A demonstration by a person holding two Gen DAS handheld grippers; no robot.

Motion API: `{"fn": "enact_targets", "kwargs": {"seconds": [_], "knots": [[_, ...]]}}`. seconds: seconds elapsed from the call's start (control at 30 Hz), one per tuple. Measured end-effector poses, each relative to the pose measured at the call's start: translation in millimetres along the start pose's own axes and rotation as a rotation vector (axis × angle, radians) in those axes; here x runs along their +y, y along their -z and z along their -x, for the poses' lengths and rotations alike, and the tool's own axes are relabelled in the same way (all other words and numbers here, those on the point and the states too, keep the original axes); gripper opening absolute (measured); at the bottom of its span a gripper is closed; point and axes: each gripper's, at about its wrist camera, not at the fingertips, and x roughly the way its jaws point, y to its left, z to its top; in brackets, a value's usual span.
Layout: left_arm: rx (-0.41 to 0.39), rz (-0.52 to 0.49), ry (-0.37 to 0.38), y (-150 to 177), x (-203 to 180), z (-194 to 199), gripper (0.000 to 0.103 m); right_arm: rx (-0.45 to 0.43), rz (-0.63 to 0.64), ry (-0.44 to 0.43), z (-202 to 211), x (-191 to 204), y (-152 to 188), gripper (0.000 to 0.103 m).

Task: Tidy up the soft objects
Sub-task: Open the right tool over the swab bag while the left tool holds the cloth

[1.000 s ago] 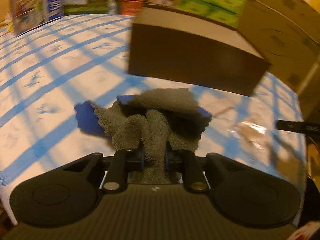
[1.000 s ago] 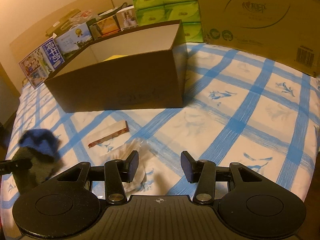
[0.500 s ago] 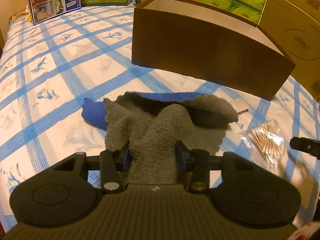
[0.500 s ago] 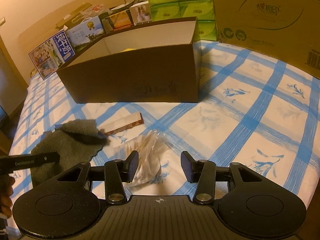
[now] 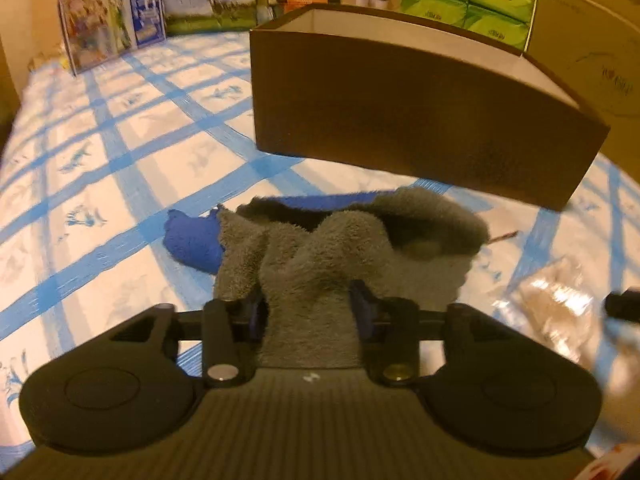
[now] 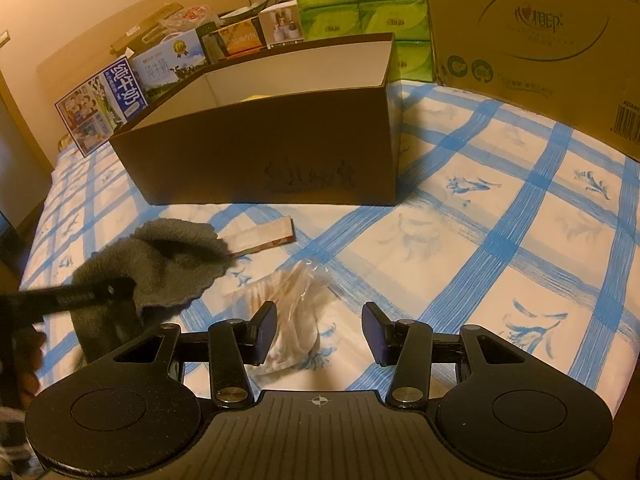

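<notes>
A grey fluffy cloth with a blue side (image 5: 320, 264) lies crumpled on the blue-checked bed cover (image 5: 100, 184), in front of an open brown box (image 5: 400, 128). My left gripper (image 5: 308, 308) has a fold of this cloth between its fingers; its jaws are opening and the fold sits loose in the gap. The right wrist view shows the same cloth (image 6: 172, 264) at the left, with a left gripper finger (image 6: 80, 298) lying across it. My right gripper (image 6: 318, 334) hangs open with nothing held, just above a clear bag of cotton swabs (image 6: 292, 304).
A narrow pink-and-white packet (image 6: 260, 236) lies between the cloth and the box. Something yellow (image 6: 256, 97) shows inside the box. Green tissue packs (image 6: 360, 4), a big cardboard carton (image 6: 540, 40) and milk cartons (image 6: 104, 100) line the far edge.
The left jaws have spread from a tight pinch on the cloth to a wide gap. The cloth has come down onto the bed cover nearer the brown box. The right gripper has stayed put.
</notes>
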Motion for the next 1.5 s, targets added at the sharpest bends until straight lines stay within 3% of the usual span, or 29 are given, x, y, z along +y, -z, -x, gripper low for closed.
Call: {"fn": "enact_targets", "kwargs": {"seconds": [0.03, 0.07, 0.17, 0.27, 0.37, 0.47, 0.97, 1.5], "knots": [[-0.023, -0.008, -0.01, 5, -1, 1, 0.055, 0.0, 0.001, 0.0, 0, 0, 0, 0.048], [-0.039, -0.013, -0.026, 11, -2, 0, 0.067, 0.001, 0.002, -0.001, 0, 0, 0, 0.048], [-0.084, 0.015, -0.058, 27, 2, -4, 0.089, 0.002, 0.005, -0.006, 0, 0, 0, 0.048], [-0.146, 0.074, -0.038, 41, 12, -6, 0.094, -0.001, 0.005, -0.011, 1, 1, 1, 0.048], [-0.131, 0.058, -0.05, 38, 9, -8, 0.103, -0.001, 0.005, -0.015, 1, 1, 1, 0.048], [-0.129, 0.028, -0.077, 38, 4, -10, 0.103, 0.004, 0.003, -0.02, 0, 0, 2, 0.048], [-0.126, 0.036, -0.069, 39, 6, -9, 0.103, -0.004, -0.018, -0.06, -4, -22, 9, 0.048], [-0.128, 0.015, -0.088, 39, 2, -9, 0.103, 0.006, -0.069, -0.178, -15, -26, 5, 0.048]]}}
